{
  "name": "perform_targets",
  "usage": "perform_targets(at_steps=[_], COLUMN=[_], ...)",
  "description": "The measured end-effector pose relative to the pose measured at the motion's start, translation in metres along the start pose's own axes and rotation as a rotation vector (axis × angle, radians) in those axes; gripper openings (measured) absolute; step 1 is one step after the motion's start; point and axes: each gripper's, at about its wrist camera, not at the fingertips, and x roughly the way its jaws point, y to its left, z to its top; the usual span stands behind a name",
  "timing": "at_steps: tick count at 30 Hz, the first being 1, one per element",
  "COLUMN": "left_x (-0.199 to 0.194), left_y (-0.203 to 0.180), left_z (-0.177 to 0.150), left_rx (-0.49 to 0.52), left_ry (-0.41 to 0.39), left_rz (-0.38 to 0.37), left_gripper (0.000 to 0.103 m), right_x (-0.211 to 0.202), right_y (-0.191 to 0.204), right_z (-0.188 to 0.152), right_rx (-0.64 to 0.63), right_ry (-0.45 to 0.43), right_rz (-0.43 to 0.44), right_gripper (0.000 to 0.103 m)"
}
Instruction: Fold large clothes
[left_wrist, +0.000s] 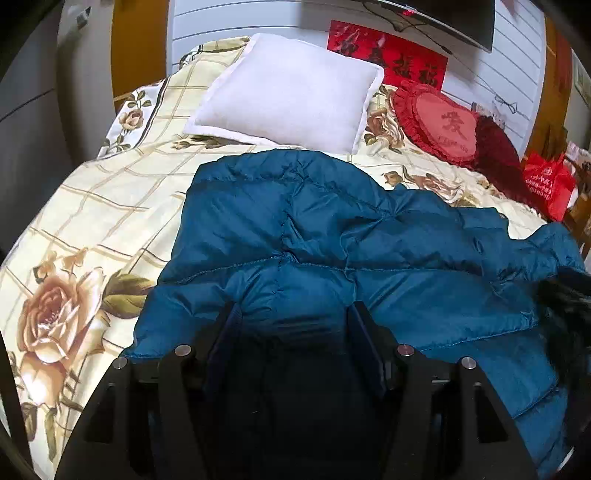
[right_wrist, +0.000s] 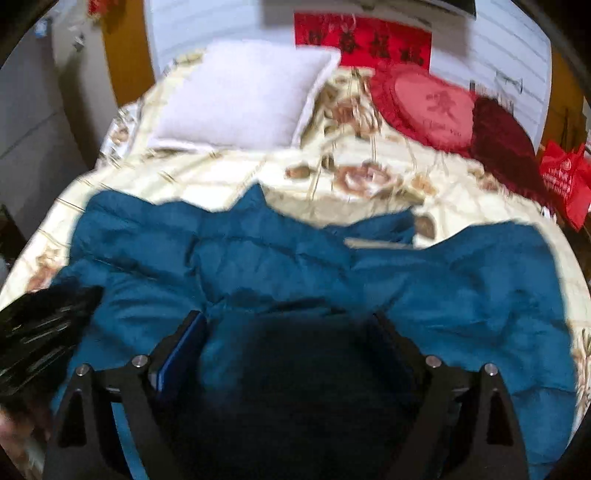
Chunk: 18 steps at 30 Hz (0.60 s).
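A blue quilted jacket (left_wrist: 332, 236) lies spread across a bed covered with a cream bedspread (left_wrist: 92, 221) printed with a grid and large roses. In the left wrist view the jacket fills the middle and lower right, its padded panels rumpled, one edge running up toward a white pillow (left_wrist: 284, 92) at the head of the bed. To the right of the pillow sits a red heart-shaped cushion (left_wrist: 439, 122) with a frilled rim, and just beside that a dark red cushion (left_wrist: 495, 147). A red bag (left_wrist: 550, 184) stands past the bed's right edge, and a red banner (left_wrist: 388, 55) hangs on the white wall behind. The left claw (left_wrist: 291, 314) points down at the jacket with its 2 fingers (left_wrist: 229, 332) set wide apart; puffy blue fabric bulges up between them, but the pads do not visibly press on it, so it reads as open. The right wrist view is blurred. There the jacket (right_wrist: 295, 258) stretches across the whole width of the bed, with a sleeve-like part reaching out on the right. The right claw (right_wrist: 291, 325) hangs over the near edge of the jacket, fingers (right_wrist: 184, 339) spread wide with cloth lying in the gap and no clear pinch, so it too looks open. A dark, blurred shape (right_wrist: 40, 325) at the left edge cannot be made out.
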Motion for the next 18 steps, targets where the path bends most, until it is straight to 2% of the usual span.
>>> perform_targets(at_steps=[5,10,11,14,16,18], left_x=[0.001,0.002,0.001,0.002,0.002,0.002], left_y=[0.003,0.001,0.001,0.001,0.001,0.001], left_z=[-0.002,-0.003,-0.003,-0.004,-0.003,-0.004], left_rx=[-0.013,-0.009,-0.008,-0.012,-0.019,-0.028], left_ry=[-0.008,-0.016,-0.016,-0.017,-0.018,-0.022], left_rz=[-0.020,-0.016,-0.016,-0.021,-0.027,-0.037], left_gripper=[0.065,0.066,0.066,0.066,0.066,0.067], right_x=[-0.042,-0.042,-0.040,-0.032,-0.026,-0.017], right_y=[-0.058,-0.131,-0.145,-0.173,-0.180,-0.185], right_z=[-0.016,-0.032,-0.035,-0.045,-0.051,-0.055], right_rx=[-0.020,0.071,0.099,0.211,0.242,0.271], right_ry=[-0.036,0.005,0.013,0.018,0.020,0.026], right_rz=[-0.175,-0.332,-0.340,-0.248,-0.242,-0.229], right_gripper=[0.091,0.091,0.091,0.096,0.102,0.103])
